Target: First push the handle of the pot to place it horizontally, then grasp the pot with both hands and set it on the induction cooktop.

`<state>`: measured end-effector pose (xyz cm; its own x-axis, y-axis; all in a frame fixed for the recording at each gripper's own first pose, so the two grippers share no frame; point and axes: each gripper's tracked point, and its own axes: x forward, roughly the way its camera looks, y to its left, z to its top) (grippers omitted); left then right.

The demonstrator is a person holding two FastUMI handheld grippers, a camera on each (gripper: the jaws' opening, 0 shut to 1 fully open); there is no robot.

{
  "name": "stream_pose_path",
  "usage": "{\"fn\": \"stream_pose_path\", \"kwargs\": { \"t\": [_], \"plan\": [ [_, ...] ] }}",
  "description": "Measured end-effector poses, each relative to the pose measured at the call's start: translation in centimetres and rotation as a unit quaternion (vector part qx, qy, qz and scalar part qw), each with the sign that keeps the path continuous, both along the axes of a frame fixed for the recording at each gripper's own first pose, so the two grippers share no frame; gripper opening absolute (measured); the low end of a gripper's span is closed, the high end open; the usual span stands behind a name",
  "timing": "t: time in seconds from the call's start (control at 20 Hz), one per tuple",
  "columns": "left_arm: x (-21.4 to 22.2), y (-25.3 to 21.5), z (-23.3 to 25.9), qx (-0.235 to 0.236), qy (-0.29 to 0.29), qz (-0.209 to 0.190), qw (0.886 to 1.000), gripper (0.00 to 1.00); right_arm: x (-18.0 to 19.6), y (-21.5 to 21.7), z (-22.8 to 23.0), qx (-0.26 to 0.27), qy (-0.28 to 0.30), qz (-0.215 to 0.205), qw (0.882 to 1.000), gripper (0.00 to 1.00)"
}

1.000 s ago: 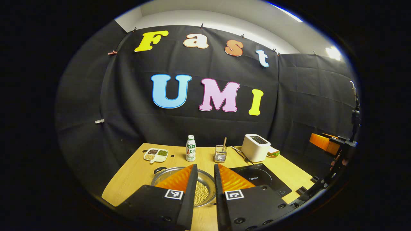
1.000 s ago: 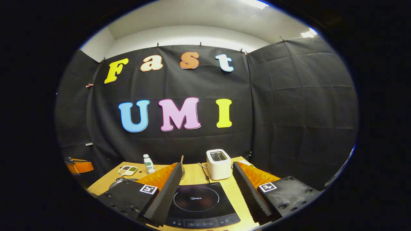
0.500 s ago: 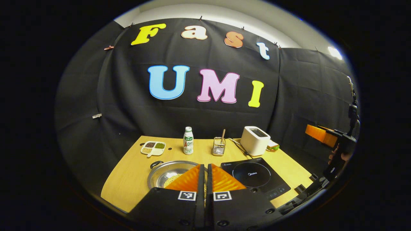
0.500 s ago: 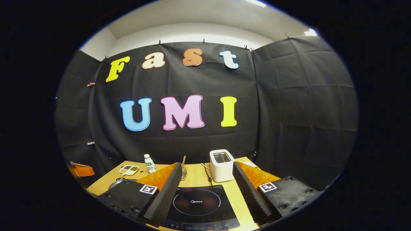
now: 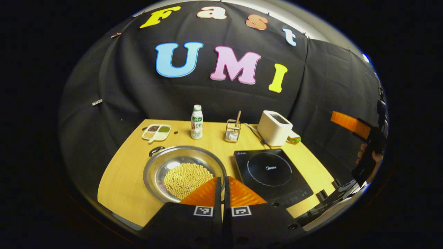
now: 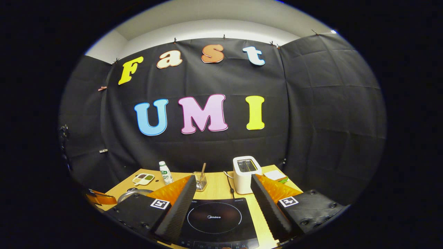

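On the wooden table (image 5: 131, 180), left gripper (image 5: 221, 180) jaws closed above pot (image 5: 183, 173); right gripper (image 6: 221, 200) jaws wide.

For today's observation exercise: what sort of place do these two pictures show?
Probably a mock kitchen in a recording booth: a wooden table carries an induction cooktop, a toaster and a steel pot of beans.
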<state>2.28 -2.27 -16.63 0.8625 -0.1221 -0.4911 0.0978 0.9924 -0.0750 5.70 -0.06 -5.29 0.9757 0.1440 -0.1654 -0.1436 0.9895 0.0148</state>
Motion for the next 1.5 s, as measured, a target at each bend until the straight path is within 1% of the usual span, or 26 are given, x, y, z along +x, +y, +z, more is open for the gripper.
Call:
{"fn": "stream_pose_path", "kwargs": {
  "t": [0.05,0.1,0.35,0.5,0.7,0.75,0.95,1.1,1.5],
  "plan": [
    [-0.1,0.0,-1.3,0.001,0.016,-0.001,1.0,0.05,0.1,0.2,-0.2,0.002,0.004,0.005,1.0,1.0],
    [-0.3,0.0,-2.6,0.002,0.031,-0.002,1.0,0.05,0.1,0.3,-0.3,0.003,0.005,0.009,1.0,0.98],
    [-0.8,0.4,-7.5,0.011,0.093,-0.011,0.996,0.05,0.6,0.5,-0.5,0.004,0.007,0.023,1.0,0.99],
    [-0.9,0.7,-9.4,0.029,0.117,-0.025,0.992,0.05,0.9,-0.3,-0.7,0.002,0.008,0.02,1.0,0.98],
    [-1.3,0.6,-12.2,0.034,0.157,-0.035,0.986,0.05,1.5,-1.4,-1.1,0.007,0.013,0.008,1.0,0.98],
    [-1.3,0.6,-12.9,0.04,0.166,-0.037,0.985,0.04,1.5,-1.6,-1.2,0.008,0.014,0.006,1.0,0.98],
    [-1.0,0.2,-14.9,0.061,0.19,-0.055,0.978,0.05,1.8,-2.7,-1.4,0.008,0.016,-0.005,1.0,0.98],
    [-0.4,0.0,-16.0,0.067,0.204,-0.063,0.975,0.05,2.1,-3.5,-1.6,0.013,0.021,-0.015,1.0,0.98],
    [1.8,-1.5,-17.4,0.08,0.219,-0.089,0.968,0.05,2.3,-6.2,-1.8,0.01,0.026,-0.047,0.999,0.98]
  ]
}}
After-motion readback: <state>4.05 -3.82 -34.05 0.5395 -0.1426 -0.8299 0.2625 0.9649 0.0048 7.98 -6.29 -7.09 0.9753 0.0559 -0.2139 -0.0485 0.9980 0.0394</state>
